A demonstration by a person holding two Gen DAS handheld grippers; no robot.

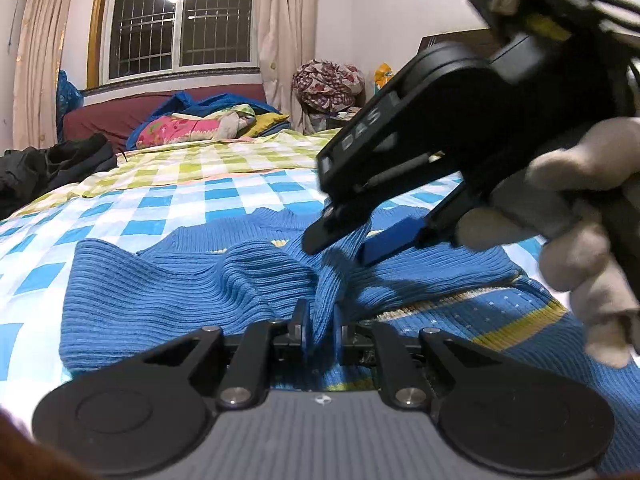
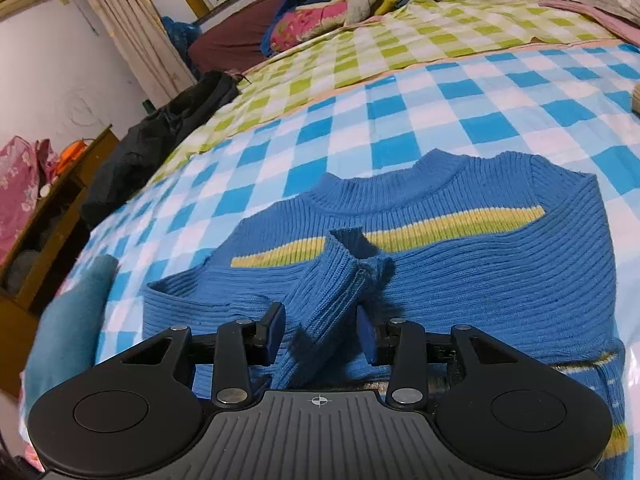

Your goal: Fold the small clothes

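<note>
Left wrist view: the left hand-held gripper (image 1: 319,330) is seen clamped on a raised fold of the blue knitted sweater (image 1: 160,292), the ribbed cloth being pinched between its two fingers. Ahead of it and to the right, the right hand-held gripper (image 1: 340,246) is held by a gloved hand (image 1: 580,236), with a strip of the same sweater hanging between its parted fingers.

From the right wrist view, the sweater (image 2: 480,280) is shown spread on the bed (image 2: 440,112), directly ahead of the right hand-held gripper (image 2: 320,334), its neckline at the far side and a yellow stripe (image 2: 460,224) across the chest. A sleeve (image 2: 340,280) is laid between the jaws, which stand apart; the right pad is close to the cuff, the left one is clear of it.
</note>
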